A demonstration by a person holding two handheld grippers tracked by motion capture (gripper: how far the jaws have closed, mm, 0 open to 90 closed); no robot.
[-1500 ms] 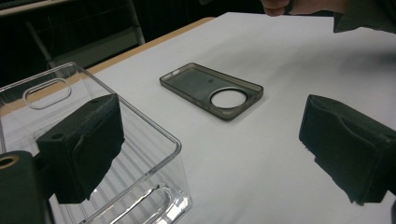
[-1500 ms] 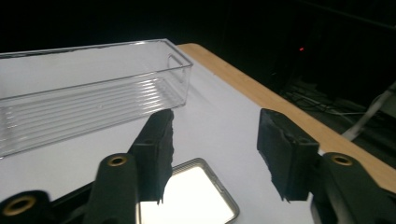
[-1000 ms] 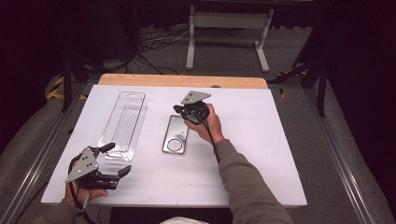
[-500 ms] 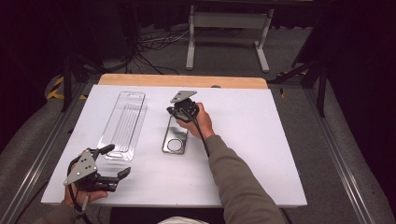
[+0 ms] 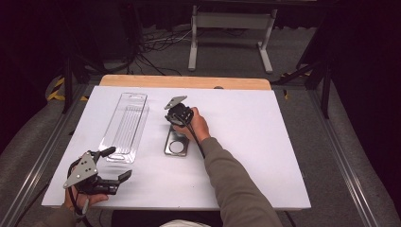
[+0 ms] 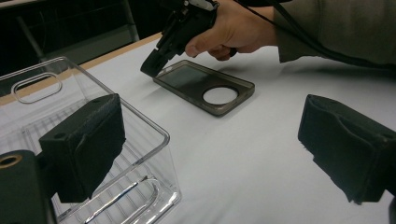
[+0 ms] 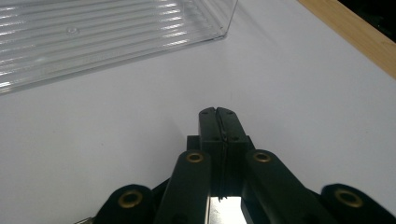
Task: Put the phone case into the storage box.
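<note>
I judge the job barely begun: my right tongs are clamped on the dark case's 12 o'clock edge, still flat on the bench, left tongs apart near the clear tray.

No legible text, label, brand, number or sign on anything.

Spread fingers, clear tray, dark case

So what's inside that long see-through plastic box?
Nothing that I can see: the long clear plastic box shows just its ribbed bottom. In the left gripper view, a black jaw of the left gripper covers part of it.
</note>
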